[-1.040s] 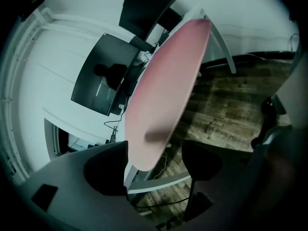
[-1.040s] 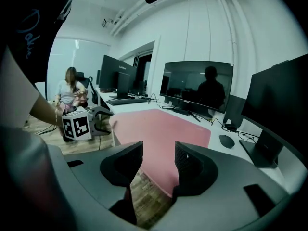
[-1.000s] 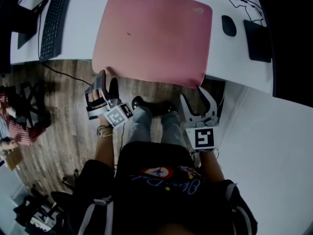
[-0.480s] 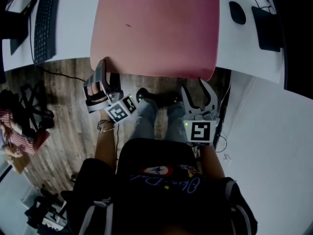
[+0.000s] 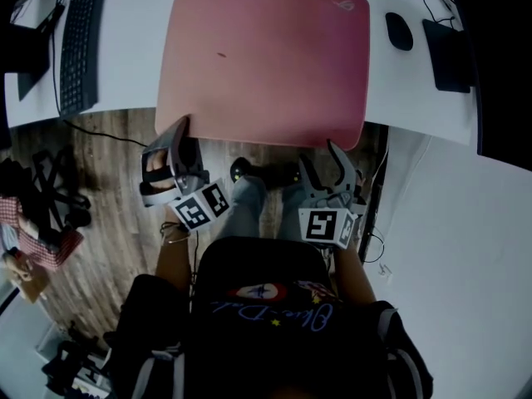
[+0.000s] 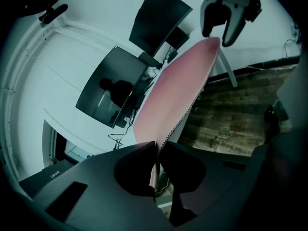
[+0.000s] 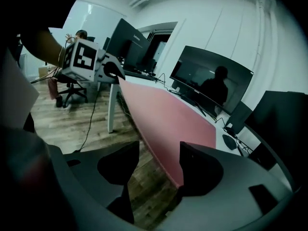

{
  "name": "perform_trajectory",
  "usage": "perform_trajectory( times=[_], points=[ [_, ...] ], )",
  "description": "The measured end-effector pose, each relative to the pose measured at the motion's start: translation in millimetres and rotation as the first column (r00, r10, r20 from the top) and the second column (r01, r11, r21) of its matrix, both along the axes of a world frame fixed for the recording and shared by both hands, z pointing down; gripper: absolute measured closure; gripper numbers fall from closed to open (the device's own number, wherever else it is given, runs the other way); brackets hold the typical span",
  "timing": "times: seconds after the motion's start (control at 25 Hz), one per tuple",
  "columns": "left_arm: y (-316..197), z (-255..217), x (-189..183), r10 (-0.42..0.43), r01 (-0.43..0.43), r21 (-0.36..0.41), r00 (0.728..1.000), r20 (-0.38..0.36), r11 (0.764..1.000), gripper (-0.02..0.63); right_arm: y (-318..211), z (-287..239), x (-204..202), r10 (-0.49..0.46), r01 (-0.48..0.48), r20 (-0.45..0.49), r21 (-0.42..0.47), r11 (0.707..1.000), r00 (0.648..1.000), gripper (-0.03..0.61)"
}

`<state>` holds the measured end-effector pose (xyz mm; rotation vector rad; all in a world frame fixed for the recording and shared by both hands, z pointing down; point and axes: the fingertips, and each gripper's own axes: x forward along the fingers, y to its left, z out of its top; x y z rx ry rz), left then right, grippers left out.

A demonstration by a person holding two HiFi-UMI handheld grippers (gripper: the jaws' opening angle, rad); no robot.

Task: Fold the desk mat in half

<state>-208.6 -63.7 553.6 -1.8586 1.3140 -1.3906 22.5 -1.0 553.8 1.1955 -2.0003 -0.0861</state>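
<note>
A pink desk mat (image 5: 266, 56) lies flat on the white desk (image 5: 133, 73), its near edge hanging over the desk's front. My left gripper (image 5: 181, 127) is at the mat's near-left corner. In the left gripper view its jaws (image 6: 157, 150) have just been closing and now pinch the mat's stitched edge (image 6: 178, 85). My right gripper (image 5: 322, 152) is at the near-right corner. Its jaws (image 7: 159, 162) have just been opening and stand wide. That corner of the mat (image 7: 163, 119) reaches in between them, apart from both pads.
A black keyboard (image 5: 79, 44) lies left of the mat. A mouse (image 5: 398, 32) and a dark flat device (image 5: 449, 56) lie to its right. Dark monitors (image 6: 113, 85) stand at the desk's back. Below the edge are wooden floor (image 5: 108, 189) and my legs.
The left jaws, open around the near-left corner before, have shut on the mat. The right gripper has moved in to the near-right corner and its jaws stand wider.
</note>
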Motion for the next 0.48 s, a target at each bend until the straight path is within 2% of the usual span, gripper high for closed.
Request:
perform_trajectory(
  times=[0.24, 0.36, 0.48],
  points=[
    [-6.3, -19.8, 3.2, 0.033, -0.035, -0.030, 0.997, -0.067, 0.999, 0.589, -7.5, 5.0, -2.2, 0.016, -0.016, -0.052, 0.009, 1.000, 0.999, 0.351],
    [-7.8, -26.2, 4.0, 0.030, -0.036, -0.050, 0.992, -0.125, 0.998, 0.589, -12.0, 2.3, 0.3, 0.023, -0.022, -0.068, 0.013, 1.000, 0.997, 0.357],
    [-11.0, -33.8, 4.4, 0.031, -0.041, -0.064, 0.987, -0.158, 0.997, 0.589, -13.8, -2.0, 0.5, 0.028, -0.027, -0.072, 0.006, 1.000, 0.997, 0.430]
  ],
)
